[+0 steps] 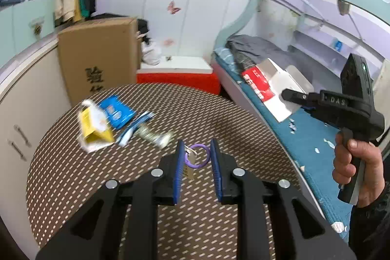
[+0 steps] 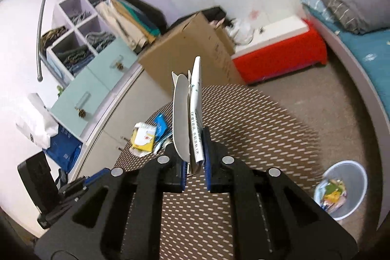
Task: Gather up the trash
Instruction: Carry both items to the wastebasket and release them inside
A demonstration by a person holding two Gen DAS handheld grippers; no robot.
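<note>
My right gripper (image 2: 195, 157) is shut on a flattened white paper packet (image 2: 189, 113) that stands up between its blue pads, above the round patterned table (image 2: 256, 126). My left gripper (image 1: 196, 157) is open and empty, its fingers either side of a purple key ring with a small padlock (image 1: 195, 160) on the table. A yellow carton (image 1: 93, 128), a blue wrapper (image 1: 115, 111), a blue-white wrapper (image 1: 135, 126) and a blurred tube (image 1: 153, 135) lie on the table's far left. They show small in the right wrist view (image 2: 146, 135). The right gripper appears held in a hand (image 1: 351, 104).
A light blue bin (image 2: 341, 189) holding trash stands on the floor right of the table. A cardboard box (image 1: 97, 52) and a red-and-white box (image 1: 178, 74) stand behind the table. A bed (image 1: 292, 133) with a red-white carton (image 1: 268, 87) lies right. Cabinets line the left wall.
</note>
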